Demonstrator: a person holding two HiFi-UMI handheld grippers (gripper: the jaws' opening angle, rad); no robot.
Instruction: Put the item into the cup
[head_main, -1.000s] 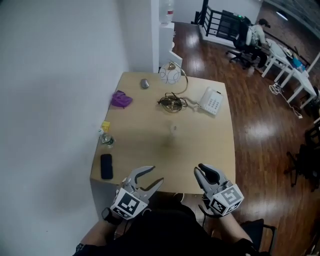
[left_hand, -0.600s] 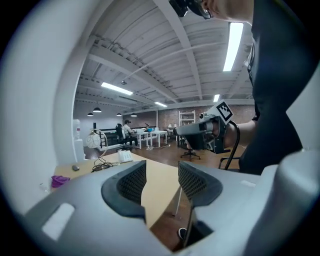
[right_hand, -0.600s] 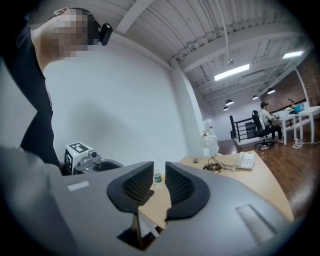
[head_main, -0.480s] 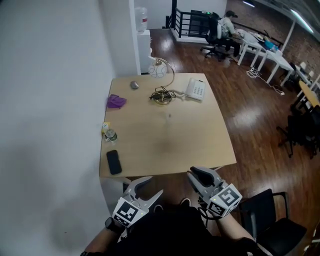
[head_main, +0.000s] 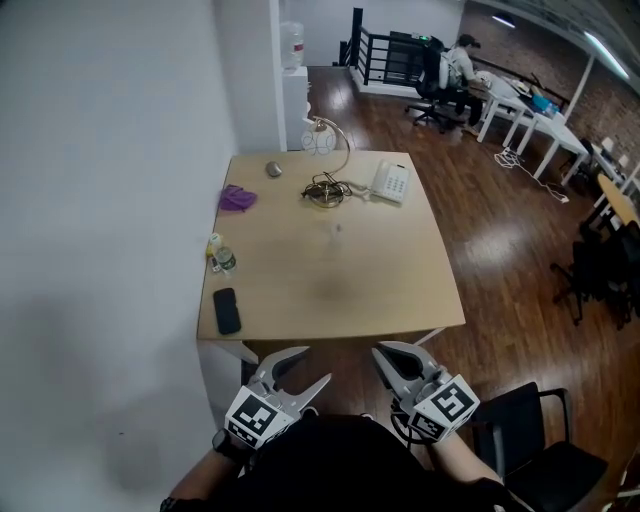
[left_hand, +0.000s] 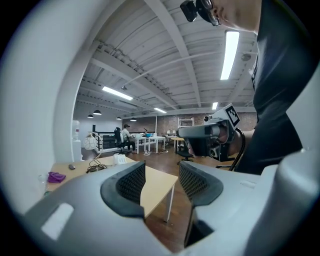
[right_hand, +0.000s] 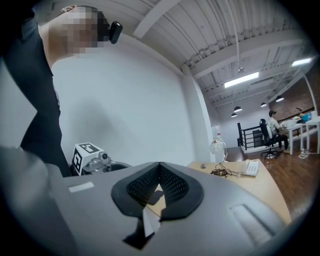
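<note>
Both claws have drawn back past the near edge of the worktop (head_main: 380, 285). Now the left claw (head_main: 317, 364) gapes wide and empty, while the right claw (head_main: 379, 353) is closed on nothing. A small clear cup (head_main: 335, 229) stands near the worktop's middle, well apart from both.

A white wall (head_main: 100, 200) flanks the wooden table (head_main: 360, 290) on a dark wood floor (head_main: 500, 230), with office desks (head_main: 528, 112) beyond.

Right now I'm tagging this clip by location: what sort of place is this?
Probably an open-plan office: a desk phone on the wooden table, white desks with a seated person behind, and a water dispenser.
</note>
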